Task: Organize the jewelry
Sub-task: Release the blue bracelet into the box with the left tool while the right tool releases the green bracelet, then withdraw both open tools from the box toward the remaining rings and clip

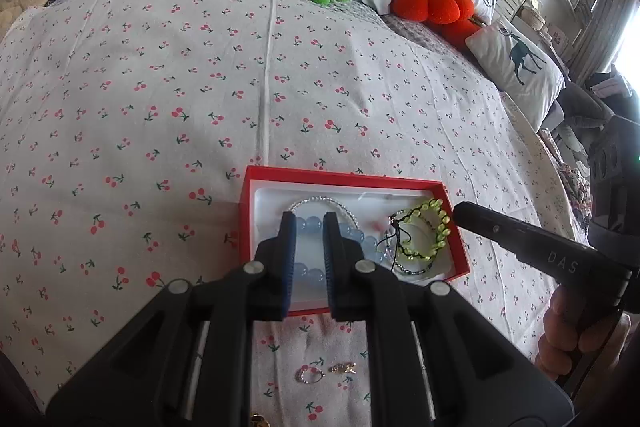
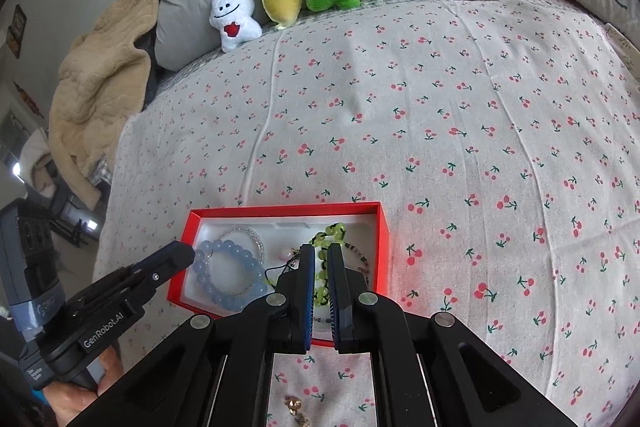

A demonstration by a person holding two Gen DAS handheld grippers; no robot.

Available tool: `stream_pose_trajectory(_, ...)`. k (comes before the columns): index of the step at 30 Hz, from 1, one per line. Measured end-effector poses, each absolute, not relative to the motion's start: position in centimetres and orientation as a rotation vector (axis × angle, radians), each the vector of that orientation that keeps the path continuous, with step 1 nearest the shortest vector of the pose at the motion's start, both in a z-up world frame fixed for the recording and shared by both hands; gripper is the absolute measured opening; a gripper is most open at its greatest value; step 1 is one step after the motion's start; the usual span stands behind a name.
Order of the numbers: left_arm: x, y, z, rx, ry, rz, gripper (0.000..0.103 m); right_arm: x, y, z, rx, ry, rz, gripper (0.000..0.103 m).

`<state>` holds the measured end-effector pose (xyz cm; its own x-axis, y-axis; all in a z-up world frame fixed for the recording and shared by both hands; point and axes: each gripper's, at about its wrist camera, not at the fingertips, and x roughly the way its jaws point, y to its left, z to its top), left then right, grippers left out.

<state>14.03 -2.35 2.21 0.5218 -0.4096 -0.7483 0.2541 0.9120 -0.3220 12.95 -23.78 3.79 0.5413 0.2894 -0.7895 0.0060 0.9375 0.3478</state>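
Bright, soft daylight fills both fisheye views, with blown-out glare from a window (image 1: 630, 39) at three o'clock in the left view. Shadows are faint. Edges bow strongly and darken into a black vignette; centres stay sharp.

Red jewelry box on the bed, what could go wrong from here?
1. The green bead bracelet lies tangled with a black cord; lifting one might drag the other out.
2. The red box sits on soft bedding, so pressing may tip it.
3. Small pieces lie loose on the patterned sheet and could be overlooked.
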Motion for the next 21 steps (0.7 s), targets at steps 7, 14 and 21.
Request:
stream_pose_trajectory(7,12.3,-2.0,3.9,-0.144,0.918,-0.387,0.05,12.2,-24.2,4.7,0.311,0.988,0.142,0.013)
stream_pose_trajectory(14,9.5,-0.4,3.2,-0.083,0.963,-0.287,0.083,10.0,-23.9,5.2,0.26,1.006,0.159,0.015)
stream_pose_trajectory(21,5.9,1.5,1.0,-0.035,1.038,-0.246,0.09,7.2,-23.2,4.2,0.2,1.053,0.172,0.02)
